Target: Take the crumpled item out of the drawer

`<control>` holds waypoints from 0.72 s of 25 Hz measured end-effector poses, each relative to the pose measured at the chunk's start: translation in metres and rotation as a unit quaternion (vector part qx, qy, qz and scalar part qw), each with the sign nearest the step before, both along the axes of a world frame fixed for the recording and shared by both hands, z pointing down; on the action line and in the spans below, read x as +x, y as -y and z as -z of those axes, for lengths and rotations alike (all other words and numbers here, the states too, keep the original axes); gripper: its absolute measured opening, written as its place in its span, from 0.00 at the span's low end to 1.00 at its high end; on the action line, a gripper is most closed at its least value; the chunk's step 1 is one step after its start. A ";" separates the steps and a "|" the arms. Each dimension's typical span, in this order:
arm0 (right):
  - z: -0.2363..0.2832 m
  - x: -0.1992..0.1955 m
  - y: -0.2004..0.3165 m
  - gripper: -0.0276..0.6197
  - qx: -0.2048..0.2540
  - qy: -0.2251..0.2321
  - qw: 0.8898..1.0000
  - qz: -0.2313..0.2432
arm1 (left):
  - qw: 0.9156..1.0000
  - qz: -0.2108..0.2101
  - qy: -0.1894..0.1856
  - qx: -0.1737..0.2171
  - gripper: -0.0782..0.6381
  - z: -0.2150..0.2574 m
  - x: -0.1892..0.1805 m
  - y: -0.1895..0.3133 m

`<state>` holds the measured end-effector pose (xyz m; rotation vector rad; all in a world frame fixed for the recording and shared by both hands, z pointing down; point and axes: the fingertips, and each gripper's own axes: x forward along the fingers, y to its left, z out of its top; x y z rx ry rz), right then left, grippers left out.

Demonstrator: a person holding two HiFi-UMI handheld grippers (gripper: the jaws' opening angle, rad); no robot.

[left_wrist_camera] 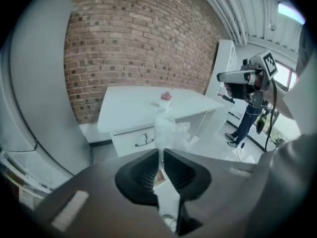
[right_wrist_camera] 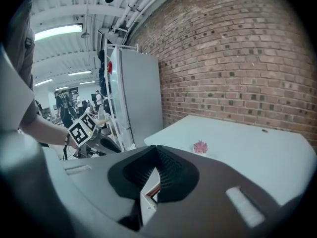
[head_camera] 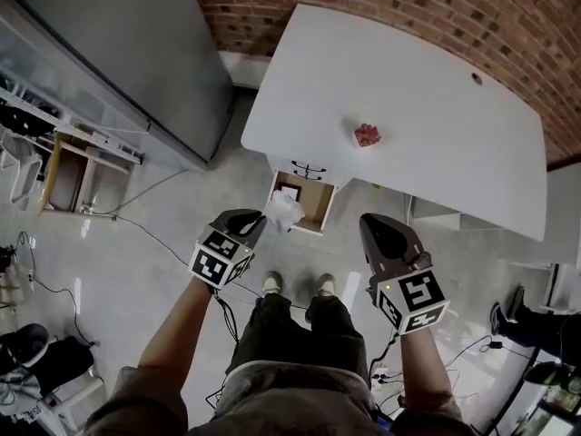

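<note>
Left gripper (head_camera: 257, 220) has its fingers pinched right down on the crumpled item (head_camera: 284, 210), a scrunched white, plasticky wad. In the left gripper view it bunches up out of the closed fingertips of the left gripper (left_wrist_camera: 161, 152), and the wad (left_wrist_camera: 167, 130) sticks up in front of the drawer front. From the head view it hangs in the air at the near left corner of the open drawer (head_camera: 320, 205), above it rather than down inside. The drawer is pulled out from under the near edge of the white surface (head_camera: 427, 107), and it has a brown inside with something white and flat lying in it. I can't make out what that is.

Right gripper (head_camera: 370, 223) is off to the right of the drawer, well apart from the wad, over the floor. In its own view the fingers of the right gripper (right_wrist_camera: 156, 155) are closed together with nothing between them.

There's a small pink thing (head_camera: 367, 134) sitting on the surface, back from the drawer edge, and it shows in the right gripper view too (right_wrist_camera: 200, 147). A brick wall (head_camera: 408, 3) runs behind the surface, and a tall grey cabinet (head_camera: 118, 44) stands to its left. My two shoes (head_camera: 272, 284) are planted on the floor just short of the drawer.
</note>
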<state>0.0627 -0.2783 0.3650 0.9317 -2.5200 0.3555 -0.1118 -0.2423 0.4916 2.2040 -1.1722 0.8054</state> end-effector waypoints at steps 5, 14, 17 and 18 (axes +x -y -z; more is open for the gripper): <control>0.087 -0.017 -0.024 0.09 0.038 0.036 0.998 0.023 | 0.996 0.051 -0.026 0.072 0.16 0.094 -0.013 -0.009; 0.205 -0.023 -0.064 0.09 0.099 0.080 0.991 0.036 | 0.979 0.095 -0.038 0.178 0.16 0.237 -0.031 -0.037; 0.234 -0.026 -0.080 0.09 0.113 0.098 0.988 0.042 | 0.972 0.103 -0.026 0.208 0.16 0.264 -0.034 -0.046; 0.244 -0.027 -0.086 0.09 0.118 0.103 0.987 0.046 | 0.970 0.106 -0.027 0.216 0.16 0.272 -0.034 -0.049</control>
